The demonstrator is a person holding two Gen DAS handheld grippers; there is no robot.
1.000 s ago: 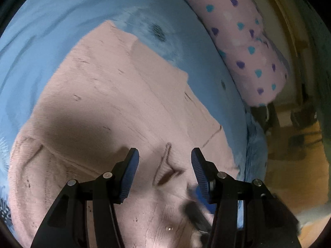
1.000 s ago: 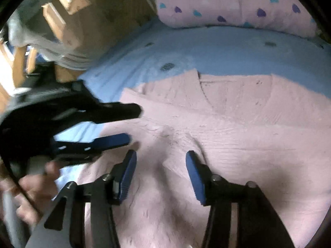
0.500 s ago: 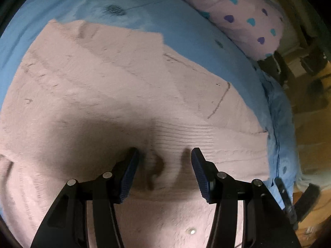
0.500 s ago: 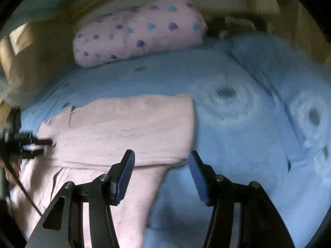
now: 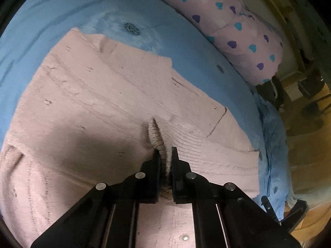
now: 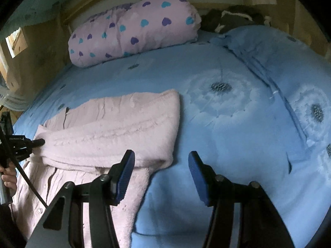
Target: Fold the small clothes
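The pink knit garment (image 5: 93, 107) runs past the lower and left edges of the left wrist view, and the fold pinched in the left tool (image 5: 165, 157) disappears between its closed fingers, so how deep the bite goes cannot be told. In the right wrist view the garment's lower part is cut off behind the right tool (image 6: 160, 169). The dark heap (image 6: 231, 18) behind the heart-print pillow (image 6: 132, 31) is too dim to identify.

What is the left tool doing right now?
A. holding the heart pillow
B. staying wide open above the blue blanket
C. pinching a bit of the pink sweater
C: the left tool is shut, with a ridge of the pink sweater bunched between its fingers.
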